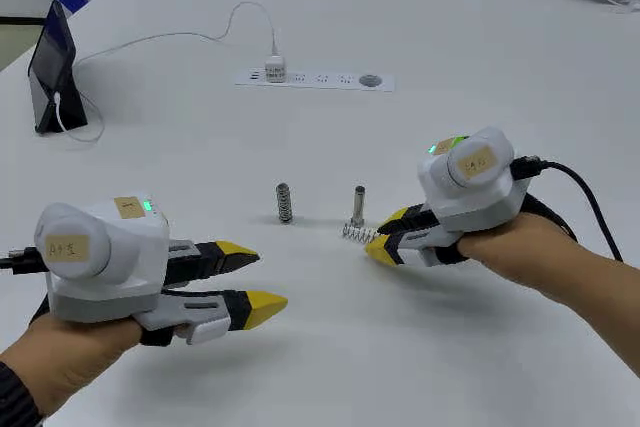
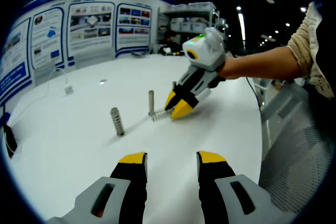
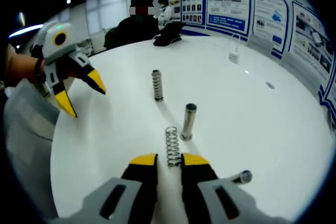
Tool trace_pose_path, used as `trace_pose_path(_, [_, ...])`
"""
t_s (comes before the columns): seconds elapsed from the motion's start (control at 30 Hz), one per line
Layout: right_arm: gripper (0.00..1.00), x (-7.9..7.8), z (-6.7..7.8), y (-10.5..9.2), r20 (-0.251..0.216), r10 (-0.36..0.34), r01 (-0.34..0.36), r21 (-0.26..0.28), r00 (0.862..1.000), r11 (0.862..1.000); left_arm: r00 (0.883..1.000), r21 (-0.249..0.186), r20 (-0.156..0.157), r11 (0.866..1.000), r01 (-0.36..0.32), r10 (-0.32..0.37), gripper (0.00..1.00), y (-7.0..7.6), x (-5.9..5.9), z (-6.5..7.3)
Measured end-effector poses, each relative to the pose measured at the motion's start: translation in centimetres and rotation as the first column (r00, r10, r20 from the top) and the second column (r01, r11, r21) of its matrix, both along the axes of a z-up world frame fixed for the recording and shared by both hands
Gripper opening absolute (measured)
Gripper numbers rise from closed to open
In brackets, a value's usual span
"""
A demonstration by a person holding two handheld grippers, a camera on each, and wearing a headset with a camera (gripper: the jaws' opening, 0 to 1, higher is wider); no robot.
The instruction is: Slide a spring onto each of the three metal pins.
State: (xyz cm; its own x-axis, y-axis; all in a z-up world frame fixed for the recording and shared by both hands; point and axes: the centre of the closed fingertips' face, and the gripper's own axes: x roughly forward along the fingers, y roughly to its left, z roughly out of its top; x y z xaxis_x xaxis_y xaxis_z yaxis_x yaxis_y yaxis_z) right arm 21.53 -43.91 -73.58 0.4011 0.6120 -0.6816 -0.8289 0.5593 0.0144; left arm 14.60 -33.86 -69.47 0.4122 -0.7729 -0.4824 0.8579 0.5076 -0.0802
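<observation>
On the white worktop (image 1: 480,37), near the middle, two metal pins upright, side by side and a little apart. To the left, the sprung pin (image 1: 285,203), wrapped in a coil along its shaft. To the right, the bare pin (image 1: 358,204), plain metal from base to top.

Just near and right of the bare pin's base, a loose spring (image 1: 357,234) flat on the worktop, its right end at the tips of the right hand-held gripper (image 1: 383,237). In the right gripper view, jaws a narrow gap apart, with the near end of the loose spring between the yellow tips and a sliver of worktop on either side; not visibly pinched. Just beside the right jaw in that view, a third pin (image 3: 242,177), lying on its side.

At near left, the left hand-held gripper (image 1: 262,277), held just over the worktop, jaws spread wide, nothing between them, well apart from the pins.

Farther back, a white power strip (image 1: 315,79) with a charger (image 1: 274,69) plugged in, and at far left a tablet (image 1: 52,67) propped upright.
</observation>
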Motion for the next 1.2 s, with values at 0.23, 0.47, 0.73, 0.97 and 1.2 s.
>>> trace_pose_path(0.23, [0.15, -0.5, -0.4, 0.5, -0.009, 0.011, -0.012, -0.016, 1.000, 1.000, 1.000, -0.002, -0.001, 1.000, -0.003, 0.003, 0.37, 0.3, 0.0, -0.1])
trace_pose_path(0.47, [0.12, -0.9, -0.4, 0.7, -0.018, 0.017, -0.017, -0.013, 1.000, 1.000, 1.000, -0.001, 0.007, 1.000, 0.003, -0.003, 0.37, 0.0, 0.2, 0.2])
trace_pose_path(0.73, [0.12, -3.3, 0.0, 0.8, -0.061, 0.070, -0.071, -0.016, 0.996, 0.997, 0.997, 0.024, 0.028, 0.998, 0.065, -0.065, 0.36, -1.6, 0.4, 0.5])
trace_pose_path(0.97, [0.12, -5.7, 1.4, 0.8, -0.059, 0.145, -0.146, -0.014, 0.988, 0.989, 0.988, 0.050, 0.039, 0.988, 0.145, -0.147, 0.35, -3.8, 0.3, 0.3])
trace_pose_path(1.2, [0.12, -7.6, 2.2, 0.7, -0.055, 0.197, -0.199, -0.027, 0.979, 0.980, 0.970, 0.088, 0.040, 0.968, 0.235, -0.239, 0.33, -5.6, -0.2, -0.3])
